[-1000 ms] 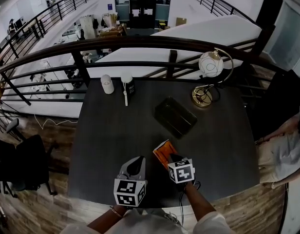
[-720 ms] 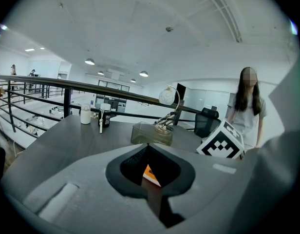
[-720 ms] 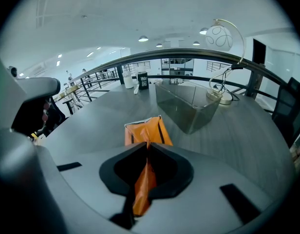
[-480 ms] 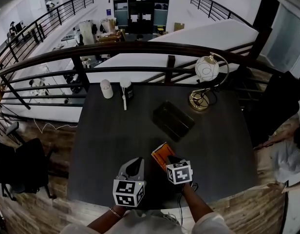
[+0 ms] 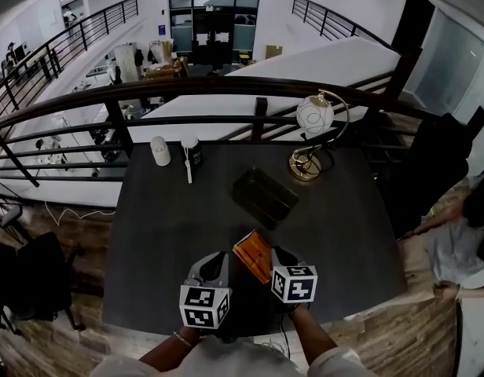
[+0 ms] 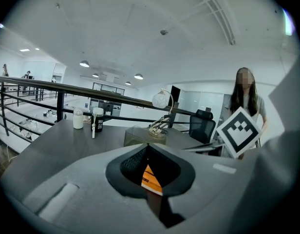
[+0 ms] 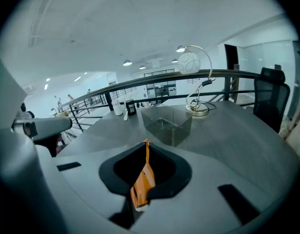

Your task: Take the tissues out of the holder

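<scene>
The tissue holder (image 5: 263, 197) is a dark see-through box lying empty at mid-table; it also shows in the right gripper view (image 7: 167, 123) and left gripper view (image 6: 138, 135). An orange tissue pack (image 5: 254, 254) is out of the holder, near the table's front. My right gripper (image 5: 275, 252) pinches the orange pack (image 7: 142, 179) by one edge between its jaws (image 7: 146, 143), which are opening. My left gripper (image 5: 214, 261) sits just left of the pack, jaws together (image 6: 149, 147) and holding nothing; the orange pack (image 6: 151, 177) shows beyond them.
A globe desk lamp (image 5: 313, 132) stands at the table's back right. A white bottle (image 5: 160, 151) and a dark jar (image 5: 191, 151) sit at the back left by the black railing (image 5: 226, 85). A person (image 6: 245, 101) stands to the right of the table.
The head view has shifted, so everything sits a little lower left. The right gripper keeps the orange pack near the table's front; the left gripper stays beside it.
</scene>
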A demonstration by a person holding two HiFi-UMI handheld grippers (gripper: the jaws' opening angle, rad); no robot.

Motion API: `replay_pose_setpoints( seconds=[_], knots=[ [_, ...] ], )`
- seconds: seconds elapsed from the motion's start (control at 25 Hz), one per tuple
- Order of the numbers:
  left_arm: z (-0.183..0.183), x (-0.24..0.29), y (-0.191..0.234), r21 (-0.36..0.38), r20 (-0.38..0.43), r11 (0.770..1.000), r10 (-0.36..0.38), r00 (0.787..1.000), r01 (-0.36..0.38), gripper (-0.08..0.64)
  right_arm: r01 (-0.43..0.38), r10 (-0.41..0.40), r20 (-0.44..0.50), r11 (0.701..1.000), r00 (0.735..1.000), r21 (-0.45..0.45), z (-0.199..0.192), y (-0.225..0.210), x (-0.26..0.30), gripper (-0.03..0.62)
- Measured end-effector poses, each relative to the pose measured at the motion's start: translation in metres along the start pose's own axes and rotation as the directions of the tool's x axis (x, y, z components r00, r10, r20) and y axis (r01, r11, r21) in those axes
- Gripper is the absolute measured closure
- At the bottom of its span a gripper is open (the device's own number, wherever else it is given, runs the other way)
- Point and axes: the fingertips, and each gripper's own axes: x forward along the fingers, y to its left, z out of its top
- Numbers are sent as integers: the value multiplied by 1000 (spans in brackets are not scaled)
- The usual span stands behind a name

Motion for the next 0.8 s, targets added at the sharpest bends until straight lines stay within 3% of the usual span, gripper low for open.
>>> replay_pose_setpoints(
  seconds=[0.24, 0.48, 0.8],
  knots=[
    [8, 4, -7, 14, 17, 1000, -17, 1000, 17, 551, 68, -81, 68, 981, 994, 180, -2, -23, -37, 571],
    [15, 8, -11, 21, 30, 1000, -17, 999, 16, 551, 109, -125, 90, 980, 988, 166, 2, -26, -54, 584],
    [17, 12, -16, 32, 26, 999, -27, 999, 26, 551, 104, -120, 104, 983, 987, 150, 12, -17, -56, 584]
  ],
)
